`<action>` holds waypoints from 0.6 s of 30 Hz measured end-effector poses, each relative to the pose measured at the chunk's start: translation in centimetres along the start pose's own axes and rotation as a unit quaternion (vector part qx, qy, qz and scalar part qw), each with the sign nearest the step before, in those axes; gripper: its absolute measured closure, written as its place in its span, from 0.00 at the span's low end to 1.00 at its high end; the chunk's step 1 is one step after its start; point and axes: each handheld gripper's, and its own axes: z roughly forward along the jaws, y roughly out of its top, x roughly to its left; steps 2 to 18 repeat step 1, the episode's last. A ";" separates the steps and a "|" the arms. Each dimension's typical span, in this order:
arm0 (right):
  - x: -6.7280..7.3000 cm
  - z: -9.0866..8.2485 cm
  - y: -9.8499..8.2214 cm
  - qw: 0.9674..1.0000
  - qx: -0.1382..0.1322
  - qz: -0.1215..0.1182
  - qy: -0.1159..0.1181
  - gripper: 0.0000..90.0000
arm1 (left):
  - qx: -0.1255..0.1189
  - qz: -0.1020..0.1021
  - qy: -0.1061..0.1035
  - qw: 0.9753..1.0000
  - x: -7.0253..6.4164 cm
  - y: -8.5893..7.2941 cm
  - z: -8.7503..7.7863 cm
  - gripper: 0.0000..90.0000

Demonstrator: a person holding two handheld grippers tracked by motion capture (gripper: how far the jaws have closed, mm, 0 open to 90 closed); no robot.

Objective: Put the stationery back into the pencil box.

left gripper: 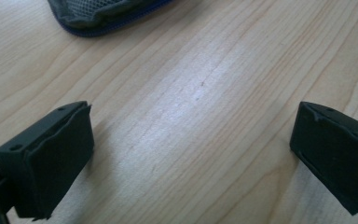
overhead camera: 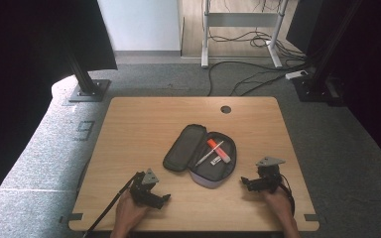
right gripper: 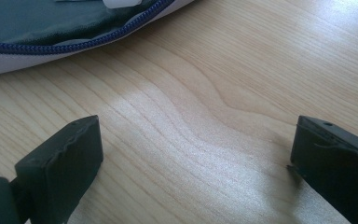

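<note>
An open grey pencil case [overhead camera: 201, 154] with a blue zip lies at the middle of the wooden table [overhead camera: 144, 124], its lid folded out to the left. Inside lie an orange highlighter [overhead camera: 215, 144], a silver pen [overhead camera: 209, 153] and a small white item [overhead camera: 224, 158]. My left gripper [overhead camera: 166, 199] rests near the front edge, left of the case, open over bare wood [left gripper: 191, 140]. The case's corner [left gripper: 98, 14] shows at the top of the left gripper view. My right gripper [overhead camera: 244, 182] sits right of the case, open, with the case's edge [right gripper: 74, 42] ahead of it.
A round cable hole [overhead camera: 225, 109] sits near the table's far edge. Beyond the table are black stand bases [overhead camera: 87, 91], a white desk frame [overhead camera: 243, 29] and loose cables [overhead camera: 248, 74] on grey carpet.
</note>
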 end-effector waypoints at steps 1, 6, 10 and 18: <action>0.0 0.0 0.0 1.000 0.000 0.000 0.000 0.02 | 0.000 0.000 0.000 1.000 0.0 0.0 0.0 0.00; 0.0 0.0 0.0 1.000 0.000 0.000 0.000 0.02 | 0.000 0.000 0.000 1.000 0.0 0.0 0.0 0.00; 0.0 0.0 0.0 1.000 0.000 0.000 0.000 0.02 | 0.000 0.000 0.000 1.000 0.0 0.0 0.0 0.00; 0.0 0.0 0.0 1.000 0.000 0.000 0.000 0.02 | 0.000 0.000 0.000 1.000 0.0 0.0 0.0 0.00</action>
